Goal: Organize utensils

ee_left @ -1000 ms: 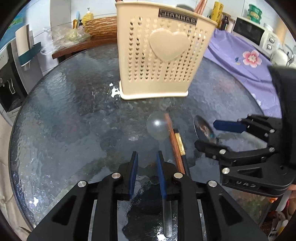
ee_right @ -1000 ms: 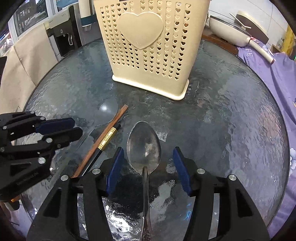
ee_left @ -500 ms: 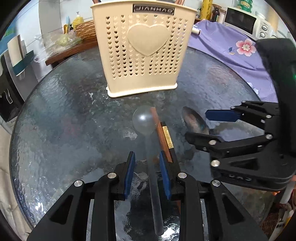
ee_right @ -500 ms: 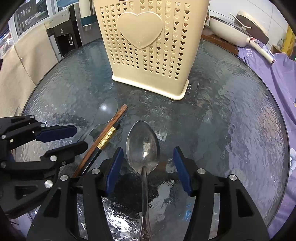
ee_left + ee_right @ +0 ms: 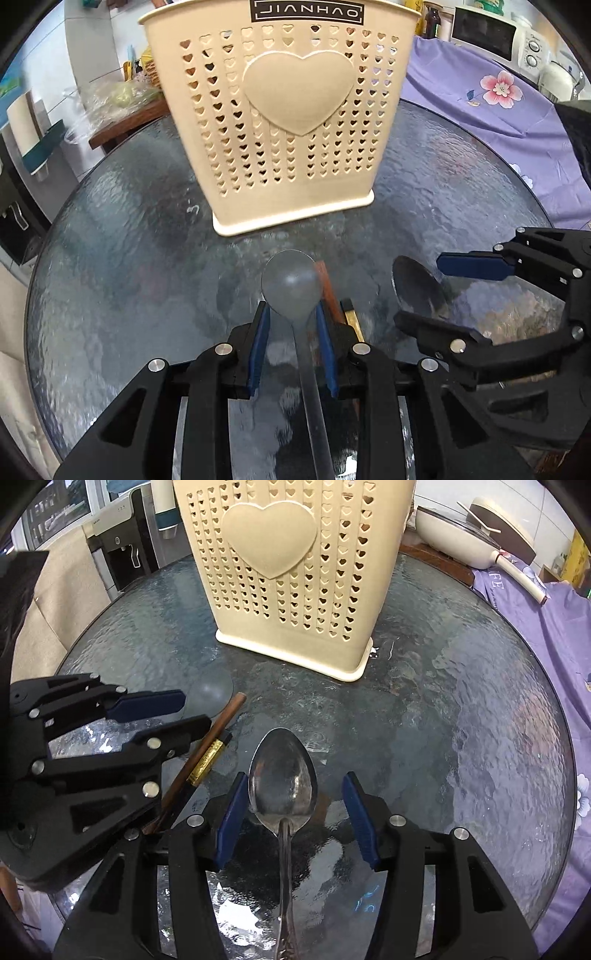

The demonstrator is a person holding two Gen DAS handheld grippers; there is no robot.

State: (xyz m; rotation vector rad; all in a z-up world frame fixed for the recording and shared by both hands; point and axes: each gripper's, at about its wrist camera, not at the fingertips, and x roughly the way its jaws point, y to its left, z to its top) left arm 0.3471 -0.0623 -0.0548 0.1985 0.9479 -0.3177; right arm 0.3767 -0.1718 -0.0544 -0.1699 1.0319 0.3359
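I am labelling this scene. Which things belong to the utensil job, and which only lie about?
For the job: clear spoon, metal spoon, chopsticks, cream holder.
Lying about: microwave, pan, purple cloth.

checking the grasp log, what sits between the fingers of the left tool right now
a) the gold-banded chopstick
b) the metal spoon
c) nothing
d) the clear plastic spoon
d: in the left wrist view the clear plastic spoon runs its handle back between the blue pads of the left tool, while the metal spoon lies between the wide-open fingers of the right tool.
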